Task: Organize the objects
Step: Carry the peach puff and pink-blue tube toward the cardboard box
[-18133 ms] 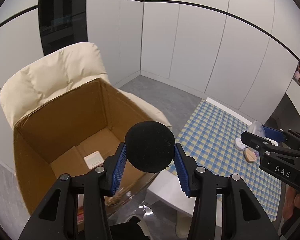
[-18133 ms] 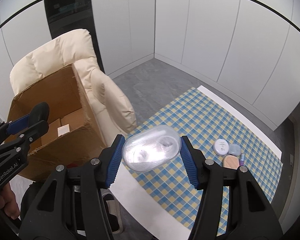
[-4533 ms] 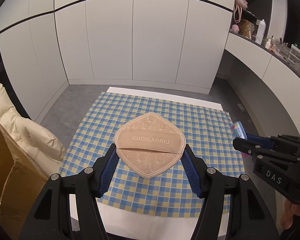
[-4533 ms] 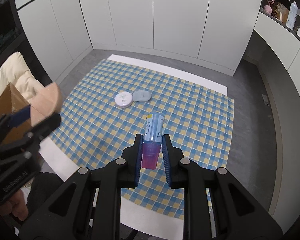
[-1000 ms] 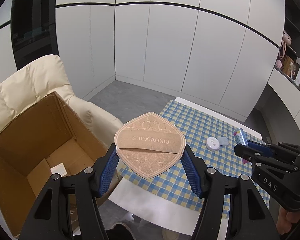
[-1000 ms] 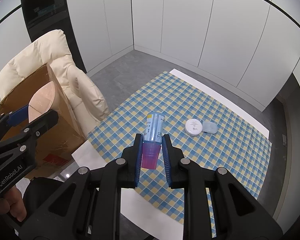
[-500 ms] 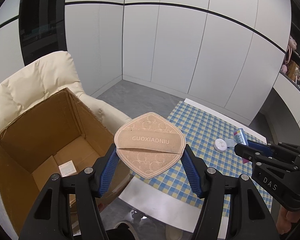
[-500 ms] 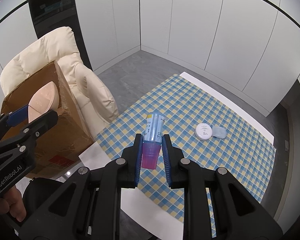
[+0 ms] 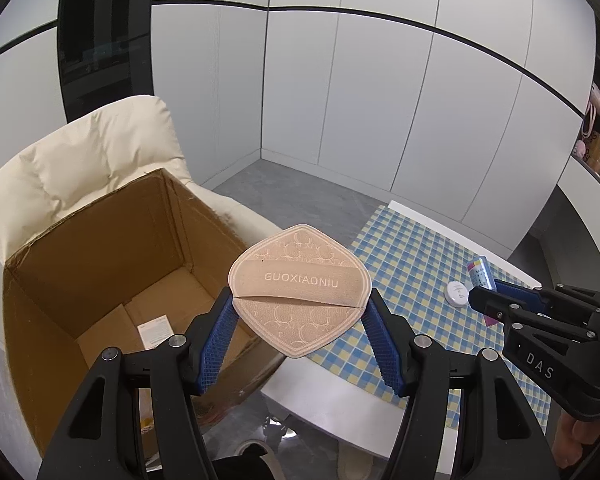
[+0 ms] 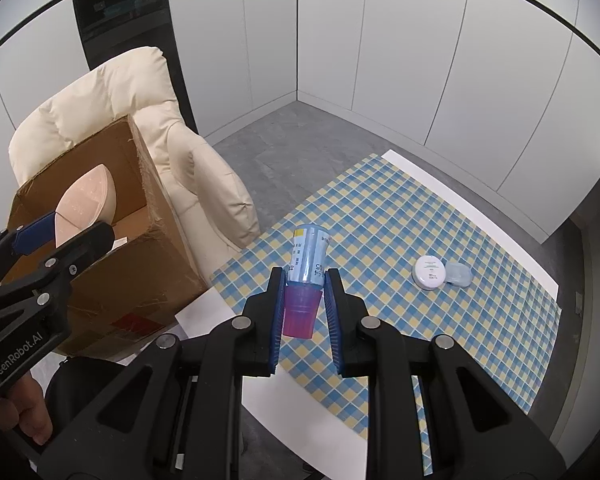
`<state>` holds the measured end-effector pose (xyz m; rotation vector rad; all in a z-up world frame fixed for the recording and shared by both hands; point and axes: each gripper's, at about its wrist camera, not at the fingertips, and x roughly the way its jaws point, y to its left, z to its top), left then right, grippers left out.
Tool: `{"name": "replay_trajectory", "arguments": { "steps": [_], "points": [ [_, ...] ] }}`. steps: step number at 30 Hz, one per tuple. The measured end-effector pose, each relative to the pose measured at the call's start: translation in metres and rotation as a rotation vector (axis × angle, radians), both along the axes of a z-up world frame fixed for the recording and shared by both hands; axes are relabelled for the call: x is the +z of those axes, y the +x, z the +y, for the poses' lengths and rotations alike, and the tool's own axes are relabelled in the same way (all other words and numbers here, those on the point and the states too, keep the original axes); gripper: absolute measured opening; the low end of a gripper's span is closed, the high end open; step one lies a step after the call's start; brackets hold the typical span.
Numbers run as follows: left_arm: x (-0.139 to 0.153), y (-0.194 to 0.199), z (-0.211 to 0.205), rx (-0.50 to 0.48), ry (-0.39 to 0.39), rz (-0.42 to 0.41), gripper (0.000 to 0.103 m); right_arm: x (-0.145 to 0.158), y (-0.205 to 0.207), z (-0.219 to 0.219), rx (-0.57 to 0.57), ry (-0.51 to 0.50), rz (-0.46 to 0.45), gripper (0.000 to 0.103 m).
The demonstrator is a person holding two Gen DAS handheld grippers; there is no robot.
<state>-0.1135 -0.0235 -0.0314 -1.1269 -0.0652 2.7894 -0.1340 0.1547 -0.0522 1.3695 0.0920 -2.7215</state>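
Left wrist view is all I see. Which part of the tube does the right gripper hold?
Observer: The right gripper is shut on the tube at its purple cap end; the blue body points away.
Operator: Is anything beside the white round case?
Observer: Yes, a small clear blue case lies right next to the white round case.
Operator: Where does my puff appear?
Observer: In the right wrist view, the puff shows against the open inside of the cardboard box.

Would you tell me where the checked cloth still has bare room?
The checked cloth lies bare from the armchair side up to the round white case. Only there, beside the small clear case, is it occupied.
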Motion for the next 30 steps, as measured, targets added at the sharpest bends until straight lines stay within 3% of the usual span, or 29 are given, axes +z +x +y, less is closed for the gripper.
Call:
{"name": "replay_trajectory", "arguments": {
  "steps": [30],
  "points": [
    [0.003, 0.019, -0.062, 0.130, 0.004, -0.007, 0.063, 0.001, -0.009, -0.074, 0.120, 0.007, 0.017, 0.020]
  ]
}}
